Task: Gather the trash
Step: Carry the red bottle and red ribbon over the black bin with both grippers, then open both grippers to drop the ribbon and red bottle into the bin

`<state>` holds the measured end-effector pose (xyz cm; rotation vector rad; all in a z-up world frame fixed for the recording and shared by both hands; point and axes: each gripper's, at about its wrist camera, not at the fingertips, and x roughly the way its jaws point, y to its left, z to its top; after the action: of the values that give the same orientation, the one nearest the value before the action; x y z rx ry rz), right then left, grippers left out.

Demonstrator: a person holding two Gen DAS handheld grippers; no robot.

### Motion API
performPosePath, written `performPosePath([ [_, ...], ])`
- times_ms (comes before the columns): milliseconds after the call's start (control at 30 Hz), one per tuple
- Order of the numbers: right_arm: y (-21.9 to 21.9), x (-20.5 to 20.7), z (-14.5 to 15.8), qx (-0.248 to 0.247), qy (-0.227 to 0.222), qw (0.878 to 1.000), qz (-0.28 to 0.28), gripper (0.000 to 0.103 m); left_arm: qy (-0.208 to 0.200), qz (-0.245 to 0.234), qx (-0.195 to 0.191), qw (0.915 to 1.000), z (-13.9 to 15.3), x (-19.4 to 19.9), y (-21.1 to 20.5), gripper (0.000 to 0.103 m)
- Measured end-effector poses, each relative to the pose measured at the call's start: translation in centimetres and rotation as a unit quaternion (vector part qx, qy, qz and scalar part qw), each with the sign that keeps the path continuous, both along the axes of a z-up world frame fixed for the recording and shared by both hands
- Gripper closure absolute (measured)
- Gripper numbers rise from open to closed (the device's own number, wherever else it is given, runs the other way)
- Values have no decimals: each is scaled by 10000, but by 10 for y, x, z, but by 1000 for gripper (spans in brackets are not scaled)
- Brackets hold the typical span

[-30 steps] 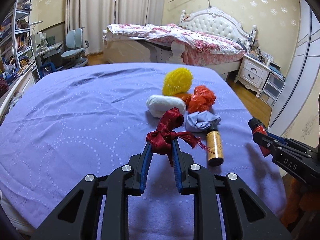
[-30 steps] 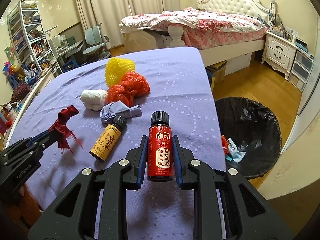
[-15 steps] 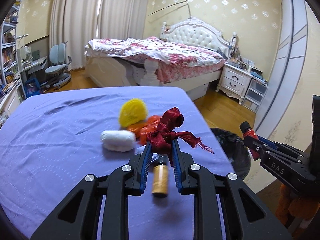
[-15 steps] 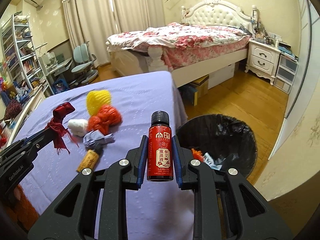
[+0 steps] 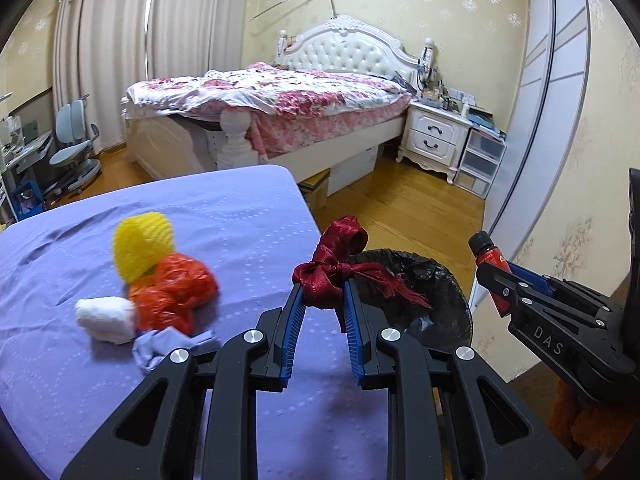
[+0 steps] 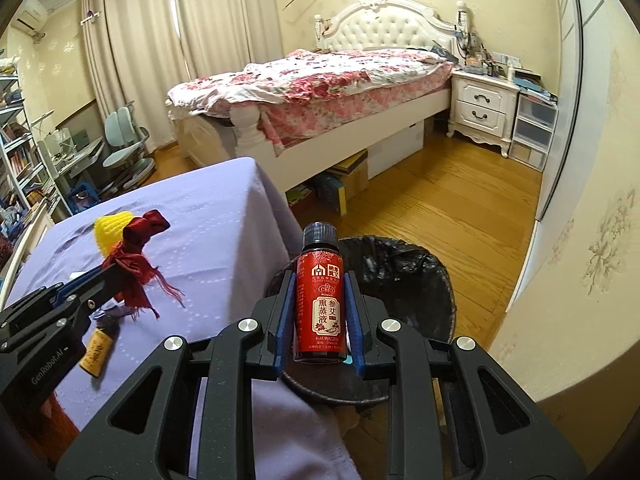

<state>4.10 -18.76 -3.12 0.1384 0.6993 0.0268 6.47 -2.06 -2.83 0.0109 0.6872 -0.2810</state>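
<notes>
My left gripper (image 5: pixel 322 294) is shut on a dark red ribbon bow (image 5: pixel 336 264), held above the table's right edge near the black-lined trash bin (image 5: pixel 440 300). My right gripper (image 6: pixel 319 280) is shut on a small red bottle (image 6: pixel 318 300) with a black cap, held upright over the bin (image 6: pixel 400 276). On the purple table (image 5: pixel 240 216) lie a yellow mesh ball (image 5: pixel 142 244), an orange-red plastic bag (image 5: pixel 176 292), a white wad (image 5: pixel 106 318) and a crumpled bluish paper (image 5: pixel 168 346). An amber bottle (image 6: pixel 98 348) lies on the table in the right wrist view.
A bed (image 6: pixel 320 84) with floral covers stands behind, a white nightstand (image 6: pixel 480 108) to its right. Wooden floor (image 6: pixel 440 208) surrounds the bin. A desk chair (image 6: pixel 128 152) and bookshelves (image 6: pixel 16 152) are at the left. A wall (image 6: pixel 580 260) is close to the bin's right.
Both grippers have swung right, away from the trash pile toward the bin, carrying the ribbon and the red bottle. The bin is now right under the red bottle.
</notes>
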Motion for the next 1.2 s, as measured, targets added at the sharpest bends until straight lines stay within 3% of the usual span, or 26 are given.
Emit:
performPosePath([
  [933,-53,40,-38,247,315,9987,-303,80,478,-254,530,9971,-39,49,-73,78],
  [1033,-55,40,-39,249,293,9986,-358,79,500,-233,535,9970,-40,49,-73,69],
  [1200,-55,41,-39,238,290,9983,-442,68,445,-148,525,9975,-37,47,-70,44],
])
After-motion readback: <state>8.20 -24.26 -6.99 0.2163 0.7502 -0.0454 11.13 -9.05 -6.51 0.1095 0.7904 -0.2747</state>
